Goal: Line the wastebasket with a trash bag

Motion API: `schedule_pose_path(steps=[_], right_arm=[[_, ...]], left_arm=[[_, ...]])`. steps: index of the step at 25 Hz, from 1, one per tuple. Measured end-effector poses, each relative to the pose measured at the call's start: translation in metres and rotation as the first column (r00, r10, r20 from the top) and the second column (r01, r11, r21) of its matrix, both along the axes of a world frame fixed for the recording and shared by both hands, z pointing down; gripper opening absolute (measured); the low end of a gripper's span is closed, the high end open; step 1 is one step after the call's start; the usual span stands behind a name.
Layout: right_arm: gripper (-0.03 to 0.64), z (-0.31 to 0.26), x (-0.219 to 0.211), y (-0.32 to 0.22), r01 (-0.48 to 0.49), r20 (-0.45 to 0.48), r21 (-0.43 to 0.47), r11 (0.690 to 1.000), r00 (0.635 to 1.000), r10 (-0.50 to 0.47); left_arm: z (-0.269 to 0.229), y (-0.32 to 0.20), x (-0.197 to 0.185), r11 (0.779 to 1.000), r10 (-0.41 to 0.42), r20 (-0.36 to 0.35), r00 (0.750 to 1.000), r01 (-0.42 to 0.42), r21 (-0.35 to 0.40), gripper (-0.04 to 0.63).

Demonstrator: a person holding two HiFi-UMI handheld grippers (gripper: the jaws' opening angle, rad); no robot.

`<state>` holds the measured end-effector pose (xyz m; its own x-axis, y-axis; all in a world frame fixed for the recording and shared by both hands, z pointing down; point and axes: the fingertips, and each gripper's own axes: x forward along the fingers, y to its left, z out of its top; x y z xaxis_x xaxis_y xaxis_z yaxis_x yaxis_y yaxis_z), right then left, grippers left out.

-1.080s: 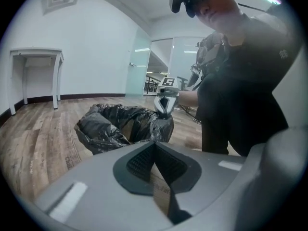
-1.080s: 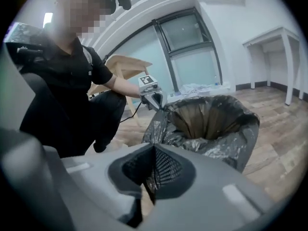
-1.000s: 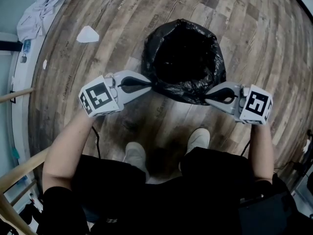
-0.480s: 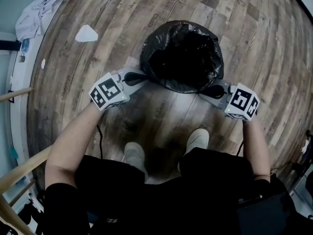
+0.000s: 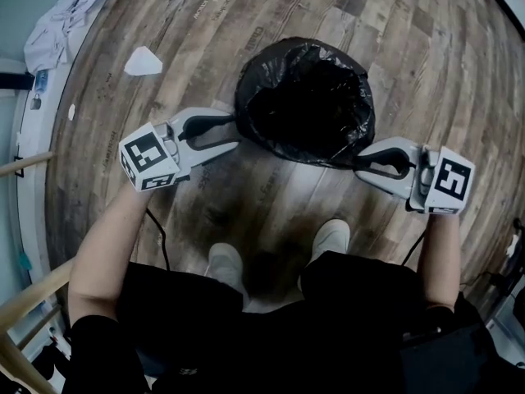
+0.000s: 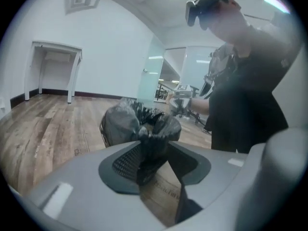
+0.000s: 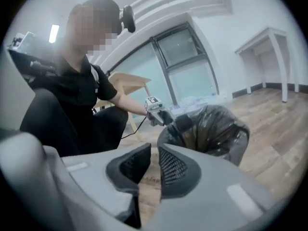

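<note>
Two grey plastic grippers, each capped by one marker cube in black and white squares, flank one round wastebasket (image 6: pixel 104 130) whose mouth lies just beyond and between their tips. One black trash bag (image 5: pixel 305 97), thin, glossy and crinkled, lines it, its film bunched over the rim in soft folds. The left gripper (image 5: pixel 232 132) has its jaws about half apart, having just been opening. A twisted fold of the bag's edge hangs between them against one dark gridded pad, with a gap to the other pad showing bare floor, so the film is not pinched. The right gripper (image 5: pixel 359 164) has just been opening too. Its two mesh-textured pads (image 7: pixel 173 170) stand a narrow slit apart with nothing between them, the bag's rim just ahead of its tips. The floor (image 5: pixel 410 48) below both grippers is worn wood-grain planks, and two pale shoes (image 5: pixel 225 265) stand behind them.
</note>
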<state>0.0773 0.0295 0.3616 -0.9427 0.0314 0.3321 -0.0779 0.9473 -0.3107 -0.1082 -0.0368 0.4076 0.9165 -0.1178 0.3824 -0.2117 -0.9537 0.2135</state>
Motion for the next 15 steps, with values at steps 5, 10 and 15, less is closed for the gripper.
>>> schedule_pose_path(steps=[5, 10, 15], right_arm=[[0.046, -0.034, 0.016, -0.060, -0.263, 0.048, 0.153, 0.952, 0.965, 0.259], [0.047, -0.040, 0.020, -0.113, -0.503, 0.072, 0.246, 0.829, 0.862, 0.502], [0.046, -0.045, 0.005, -0.136, -0.588, 0.065, 0.330, 0.739, 0.795, 0.603]], left_arm=[[-0.072, -0.035, 0.002, 0.990, -0.097, -0.147, 0.984, 0.110, 0.084, 0.184], [-0.096, -0.060, 0.017, 0.946, -0.260, -0.229, 0.938, 0.295, 0.136, 0.127], [-0.092, -0.076, 0.026, 0.900, -0.365, -0.242, 0.899, 0.407, 0.155, 0.066]])
